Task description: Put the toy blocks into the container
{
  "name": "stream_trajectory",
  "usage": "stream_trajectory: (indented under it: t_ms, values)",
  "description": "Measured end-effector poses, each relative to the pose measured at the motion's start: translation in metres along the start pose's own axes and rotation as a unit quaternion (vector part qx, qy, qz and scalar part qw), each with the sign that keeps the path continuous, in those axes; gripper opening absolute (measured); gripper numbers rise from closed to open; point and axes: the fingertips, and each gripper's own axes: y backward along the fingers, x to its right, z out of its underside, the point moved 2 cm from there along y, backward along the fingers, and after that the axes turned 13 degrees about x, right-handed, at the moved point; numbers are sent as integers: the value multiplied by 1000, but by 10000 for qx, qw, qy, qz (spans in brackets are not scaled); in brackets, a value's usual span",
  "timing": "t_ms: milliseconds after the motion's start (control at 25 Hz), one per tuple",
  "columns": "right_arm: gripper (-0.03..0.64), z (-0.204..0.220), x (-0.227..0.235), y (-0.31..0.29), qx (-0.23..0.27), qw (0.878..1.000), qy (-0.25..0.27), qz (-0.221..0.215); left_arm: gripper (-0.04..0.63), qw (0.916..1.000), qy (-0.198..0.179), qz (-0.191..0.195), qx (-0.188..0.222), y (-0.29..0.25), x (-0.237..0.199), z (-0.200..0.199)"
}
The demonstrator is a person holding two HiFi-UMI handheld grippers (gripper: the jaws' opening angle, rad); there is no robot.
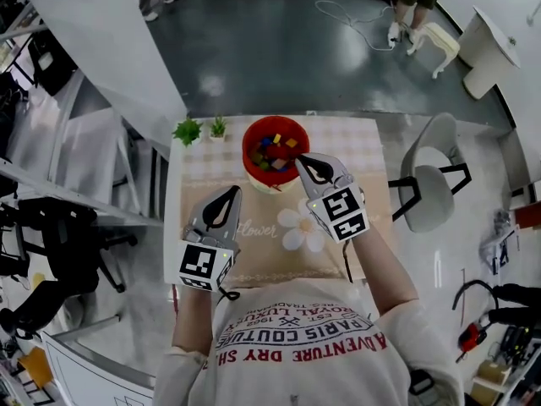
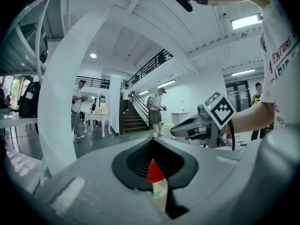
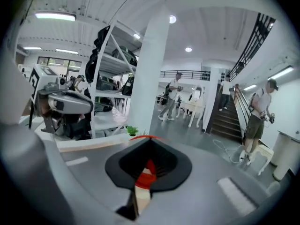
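**Fig.** Head view, w/ both gripper views.

**Layout.** Container [image 1: 248,147]: red bowl, upper centre of frame, at the far side of the worktop [image 1: 355,146]. Blocks [image 1: 272,150], mixed colours, lie inside it. No loose block shows on the cloth, but the area under the grippers is hidden, so one can't be ruled out. Two plants [image 1: 188,130] stand just left of the bowl.

**Grippers.**
- L gripper [image 1: 230,191]: lower left of the bowl, well apart from it. Jaws together, nothing between them.
- R gripper [image 1: 298,160]: tip at the bowl's lower-right rim, just above or touching; can't tell which. Jaws pressed together, empty; only a sliver of red bowl shows through the slit.

**Judgement.** Task looks done or nearly so.

**Risks.**
- (a) R tip is so near the rim that a sideways or downward move could catch it, tipping the bowl & spilling blocks.
- (b) A bowl shoved left would hit the plants.
- (c) W/ jaws closed, neither gripper can take a stray block w/o reopening first; a closed approach would just push it.
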Motion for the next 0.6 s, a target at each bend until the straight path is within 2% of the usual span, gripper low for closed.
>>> stream_trajectory:
  t_ms: [160, 360, 600]
  values:
    - [2, -22, 1, 25, 489, 9984, -88, 267, 5, 9999, -97, 126, 53, -5, 2, -10]
    - [0, -42, 2, 47, 1032, 9926, 201, 602, 5, 9997, -170, 98, 148, -13, -4, -21]
    - [0, -34, 6, 59, 1193, 9897, 73, 789, 5, 9995, -234, 141, 155, -18, -2, -25]
